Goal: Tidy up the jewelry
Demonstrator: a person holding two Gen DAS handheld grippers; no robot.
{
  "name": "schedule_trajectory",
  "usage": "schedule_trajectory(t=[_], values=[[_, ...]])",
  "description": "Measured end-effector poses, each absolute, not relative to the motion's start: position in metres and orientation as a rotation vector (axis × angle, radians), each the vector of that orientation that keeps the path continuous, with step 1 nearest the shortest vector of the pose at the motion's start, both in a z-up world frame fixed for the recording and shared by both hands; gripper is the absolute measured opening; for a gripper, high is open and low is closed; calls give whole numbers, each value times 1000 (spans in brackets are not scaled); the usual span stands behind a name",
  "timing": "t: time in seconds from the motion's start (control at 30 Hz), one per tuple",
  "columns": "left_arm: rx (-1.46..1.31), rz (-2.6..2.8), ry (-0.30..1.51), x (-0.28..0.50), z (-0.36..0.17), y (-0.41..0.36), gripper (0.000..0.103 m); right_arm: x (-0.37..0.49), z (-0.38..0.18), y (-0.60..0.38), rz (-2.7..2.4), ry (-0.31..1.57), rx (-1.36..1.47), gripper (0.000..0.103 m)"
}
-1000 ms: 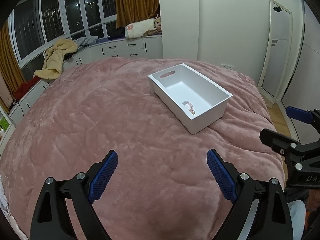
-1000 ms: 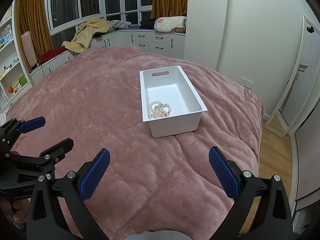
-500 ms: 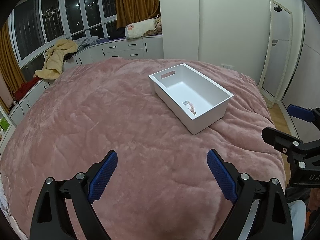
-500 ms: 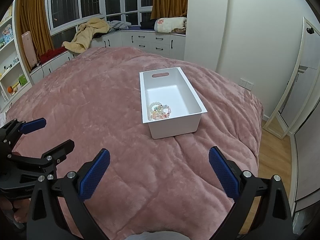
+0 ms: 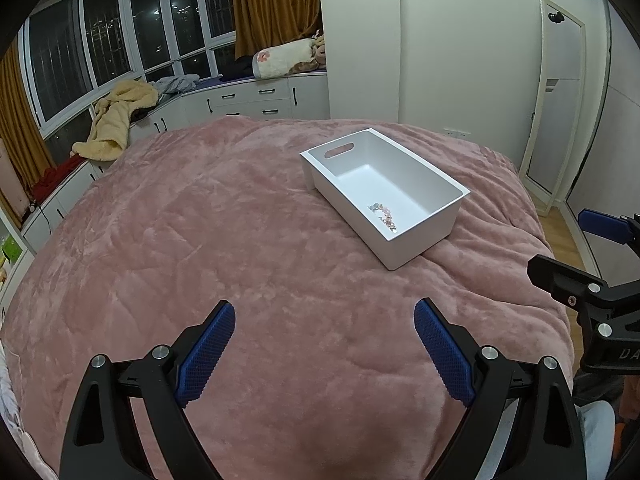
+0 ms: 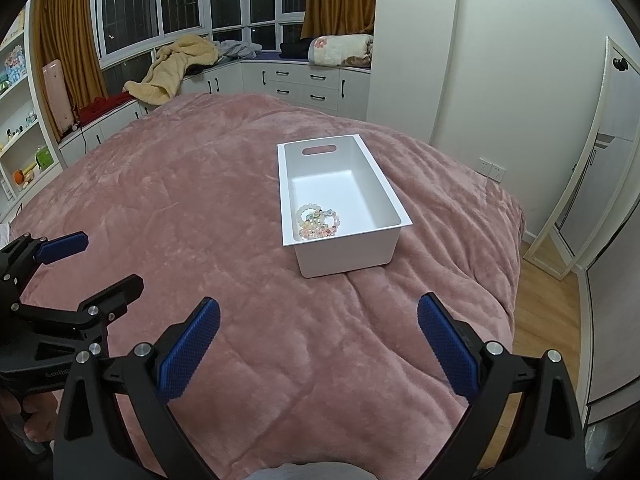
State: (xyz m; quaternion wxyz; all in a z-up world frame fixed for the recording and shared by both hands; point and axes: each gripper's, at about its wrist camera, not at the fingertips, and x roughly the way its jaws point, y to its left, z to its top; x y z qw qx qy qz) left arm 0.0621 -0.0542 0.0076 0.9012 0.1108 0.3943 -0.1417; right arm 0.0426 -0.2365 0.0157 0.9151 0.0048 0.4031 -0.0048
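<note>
A white bin (image 5: 436, 178) (image 6: 384, 190) with a handle slot sits on the pink bed cover. Several pastel bead bracelets (image 6: 318, 222) lie heaped in its near left corner; in the left wrist view only a part of them (image 5: 384, 212) shows over the bin wall. My left gripper (image 5: 324, 344) is open and empty, well short of the bin and to its left; it also shows in the right wrist view (image 6: 76, 264). My right gripper (image 6: 318, 340) is open and empty, in front of the bin; it also shows in the left wrist view (image 5: 576, 252).
The pink bed cover (image 5: 200, 240) (image 6: 180, 200) spreads around the bin. White drawers with piled clothes (image 6: 176, 64) run under the windows behind. A standing mirror (image 5: 560, 96) and wood floor (image 6: 540, 300) lie to the right, shelves (image 6: 16, 120) to the left.
Almost nothing moved. Both grippers stay open and hover; the views drift very slightly.
</note>
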Motion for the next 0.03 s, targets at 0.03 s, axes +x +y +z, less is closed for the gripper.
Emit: schedule_trajectory(t=[0.03], values=[[228,-294,815,62,8,-54,92,42,15,-236,-10,830,12,98]])
